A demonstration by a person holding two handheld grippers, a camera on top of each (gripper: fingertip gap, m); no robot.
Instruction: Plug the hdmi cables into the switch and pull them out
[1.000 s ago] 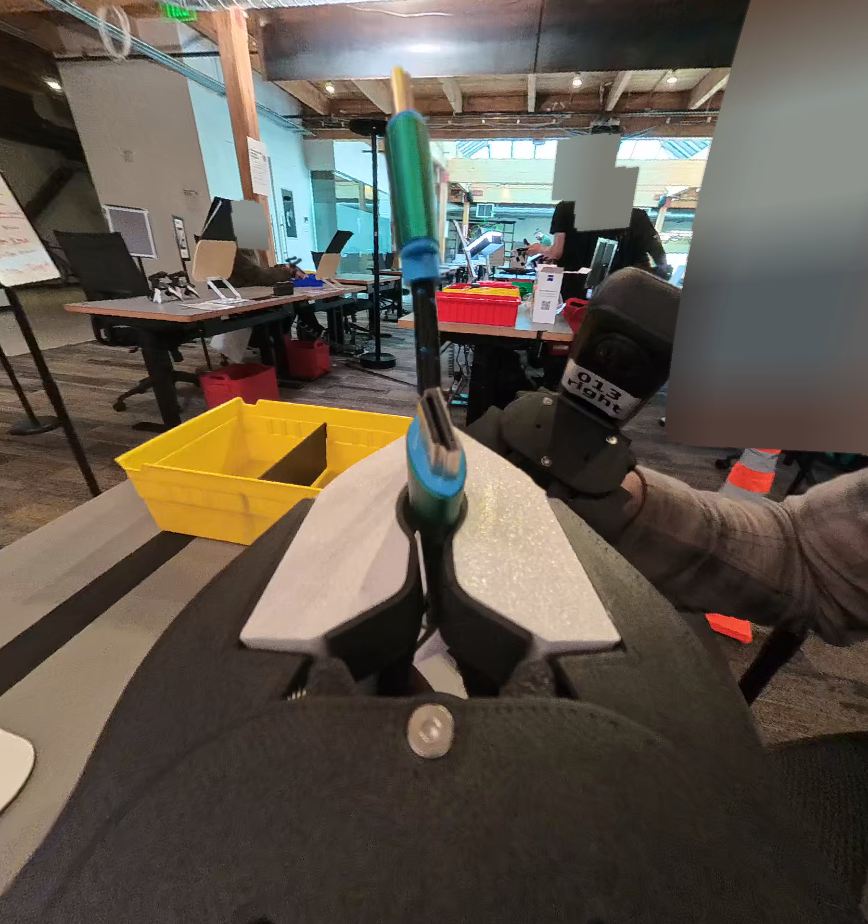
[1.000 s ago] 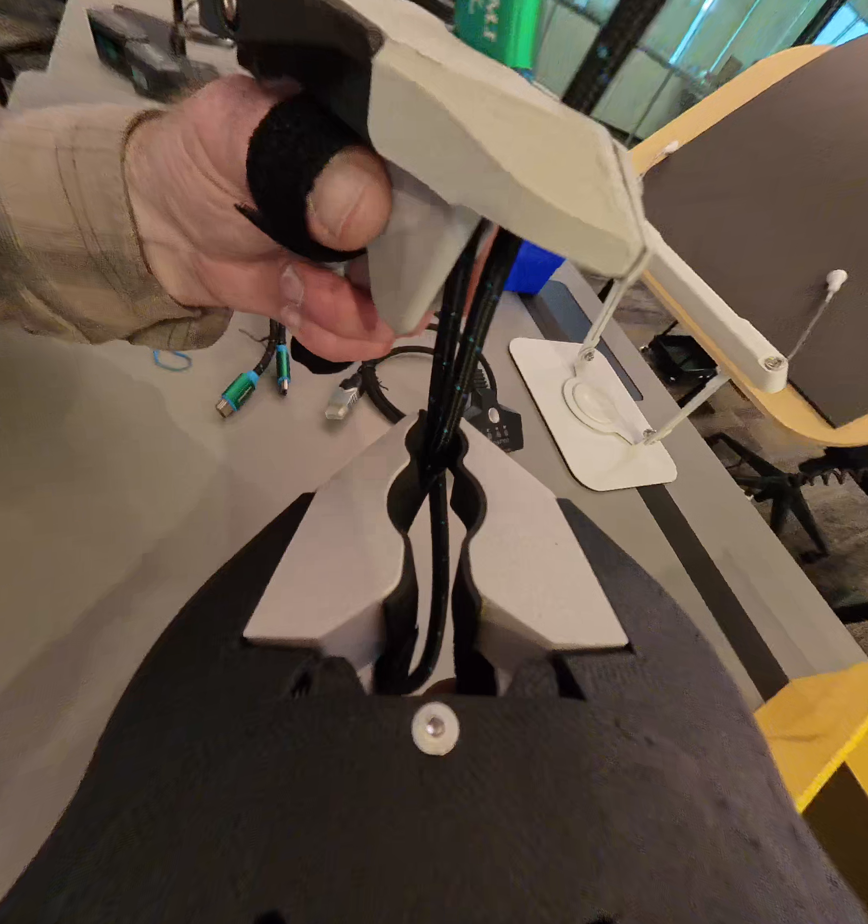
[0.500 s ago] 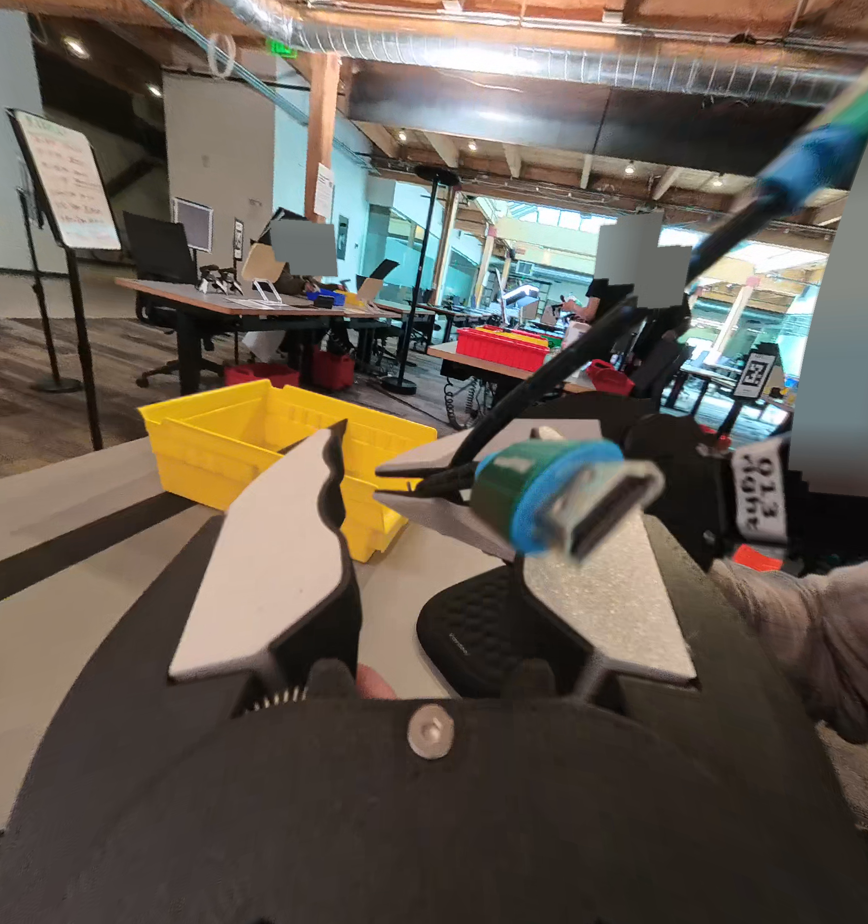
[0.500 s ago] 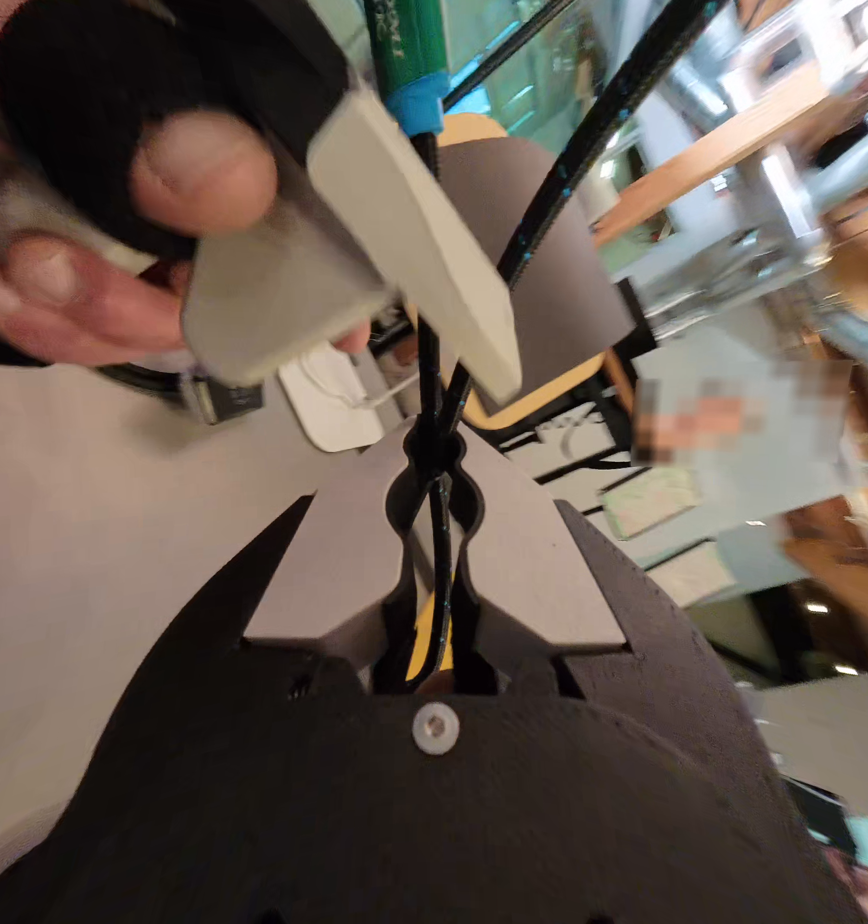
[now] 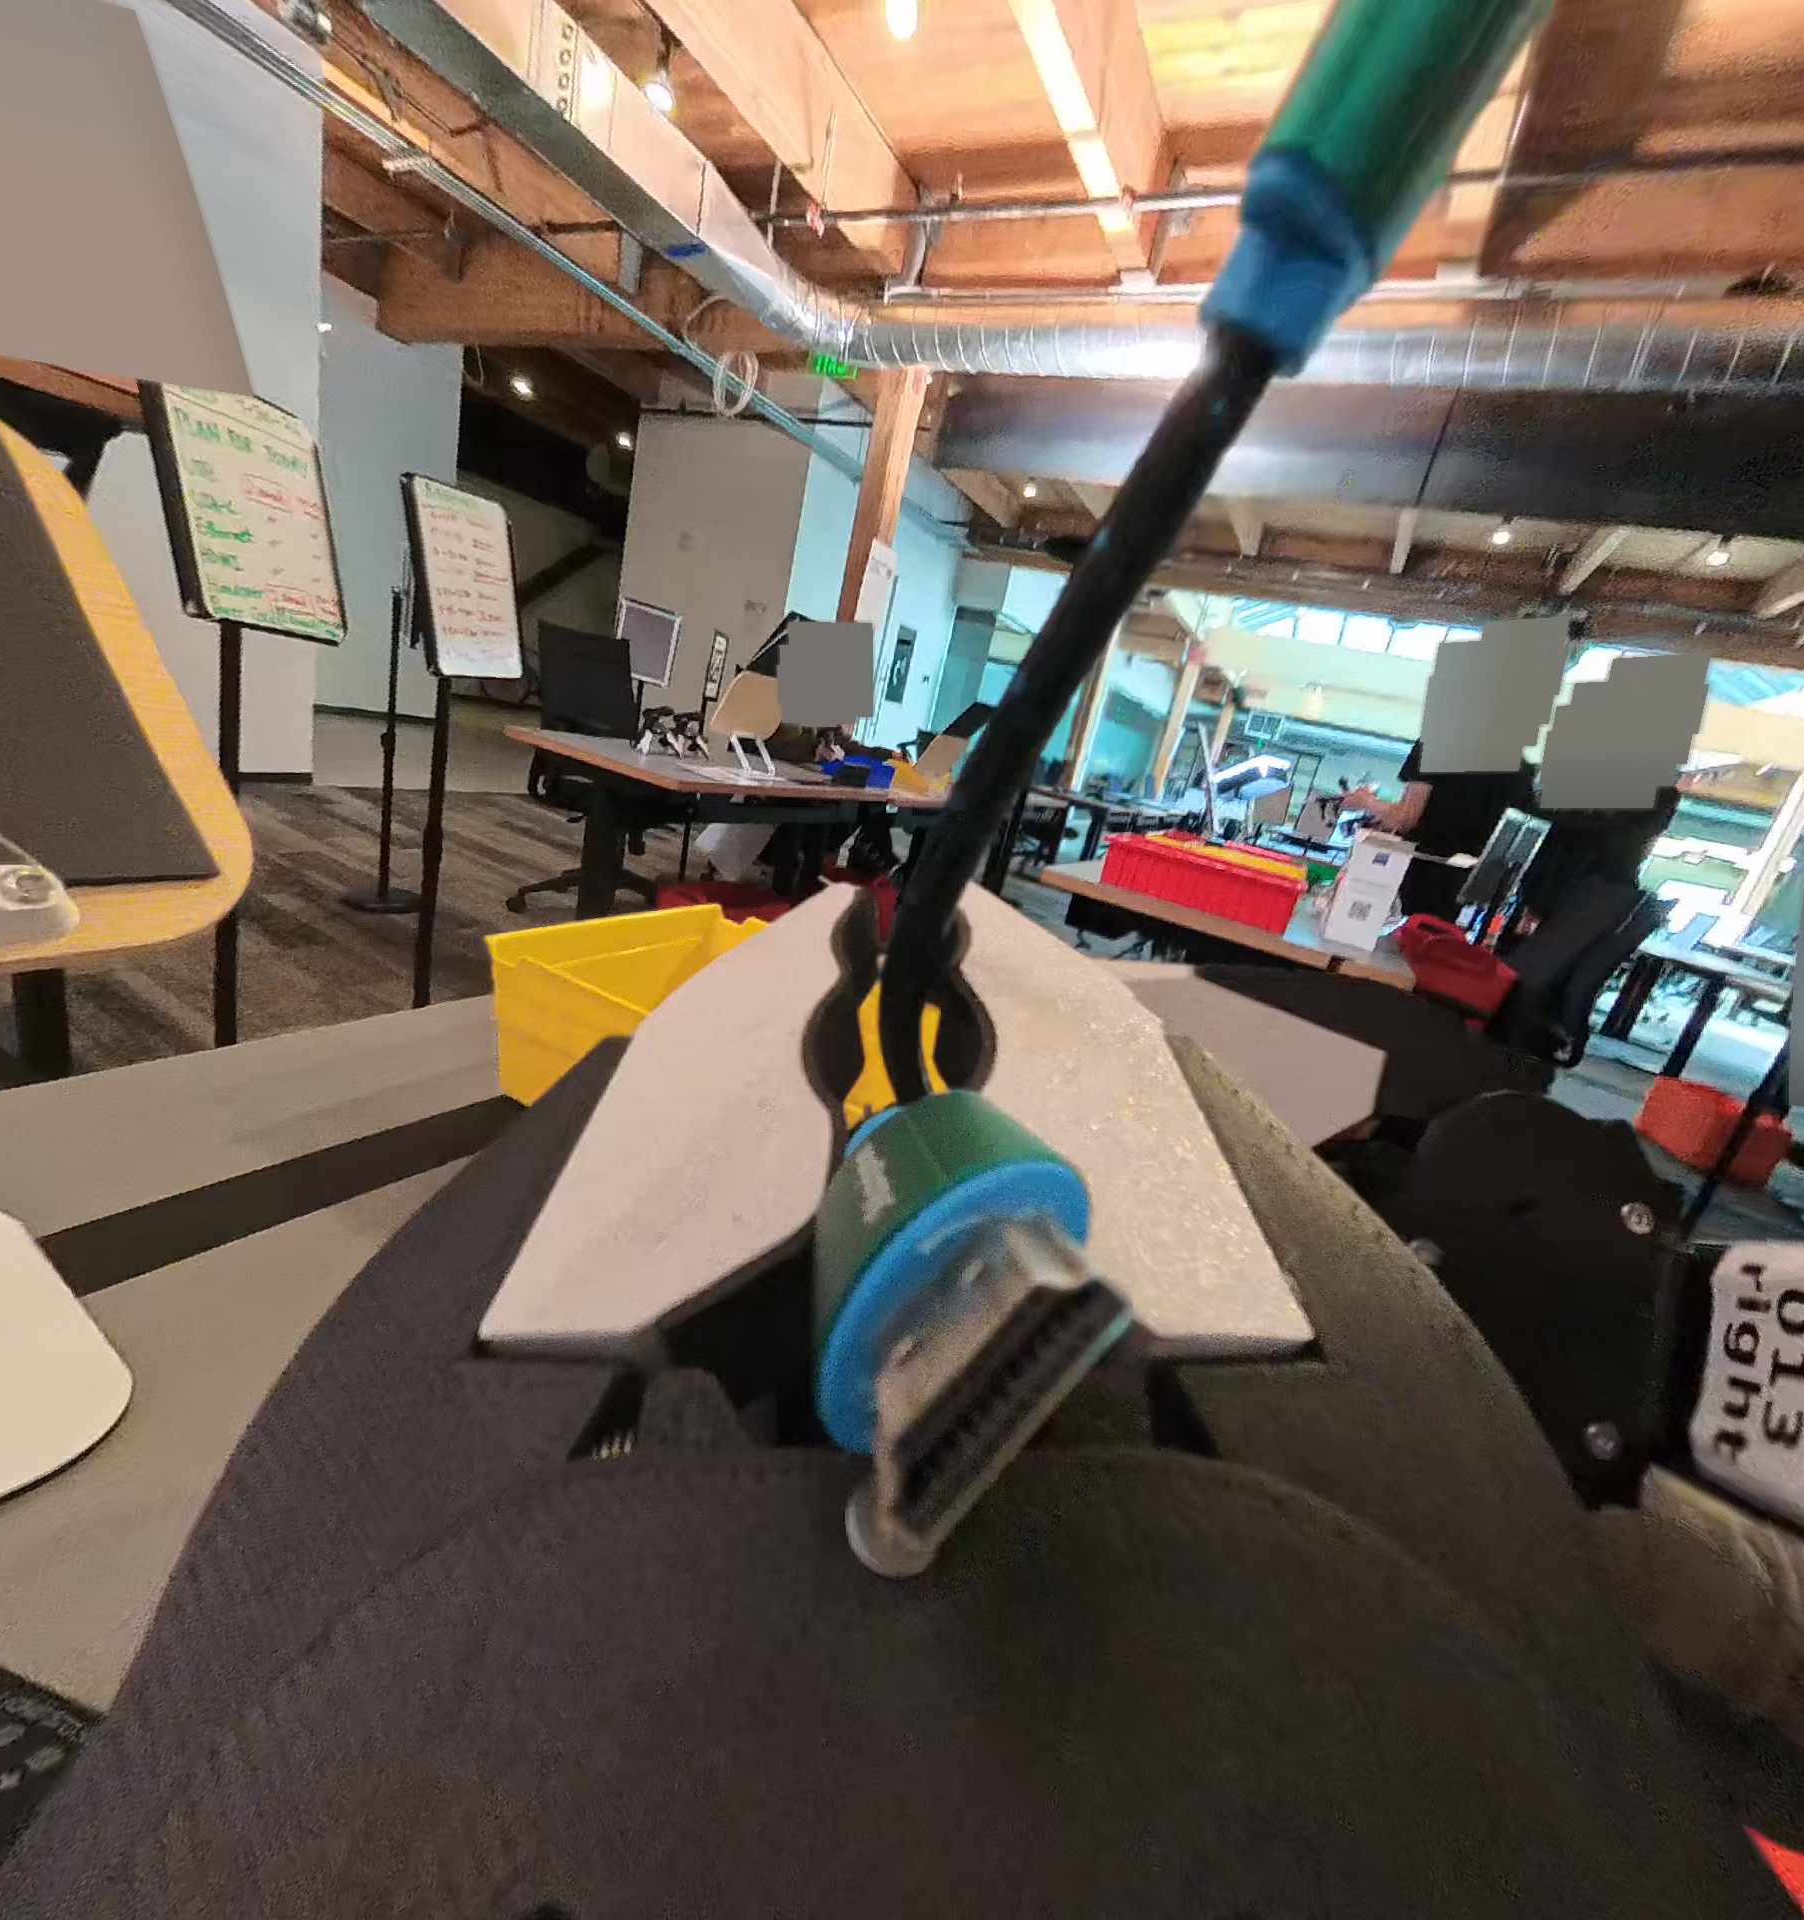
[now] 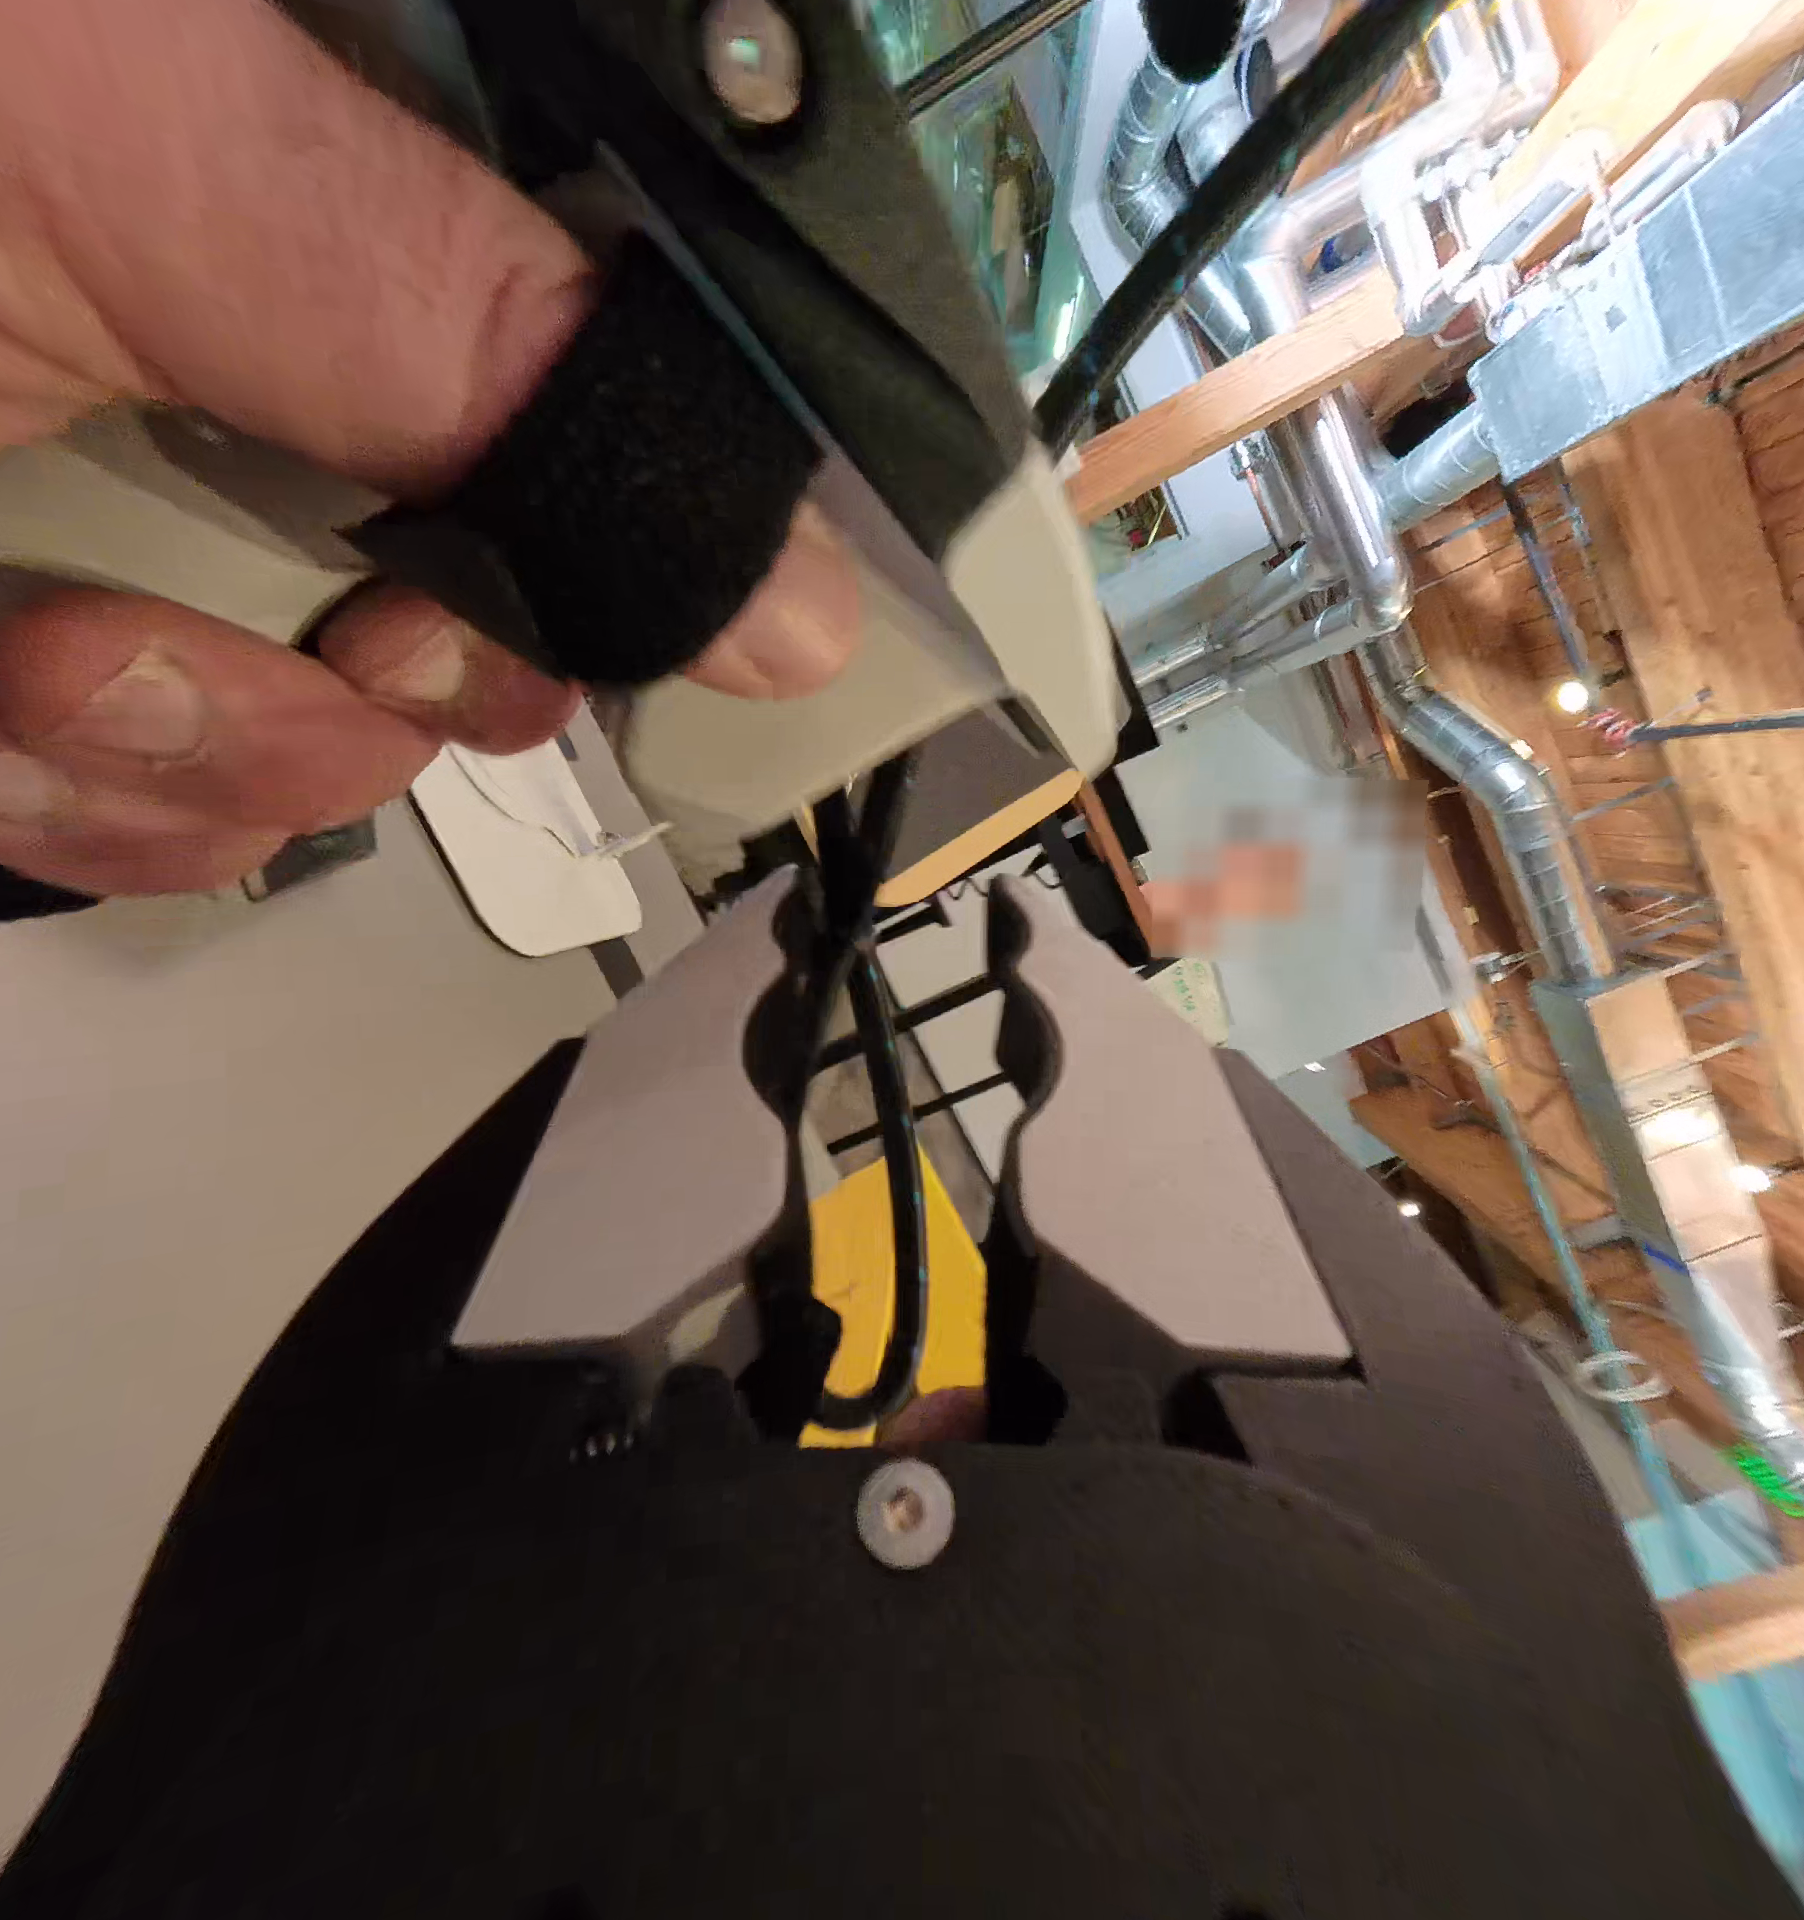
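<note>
Left gripper (image 5: 903,940) clamped on the black HDMI cable (image 5: 1043,686) at frame centre; its green-and-blue plug (image 5: 955,1278) points back toward the lens. Right gripper (image 6: 893,914) stands apart, cable (image 6: 903,1174) loose between its fingers. Switch possibly at the lower-left corner, cannot confirm. Risk: plug faces away from any port; the slim cable may slip or twist in the grip.
</note>
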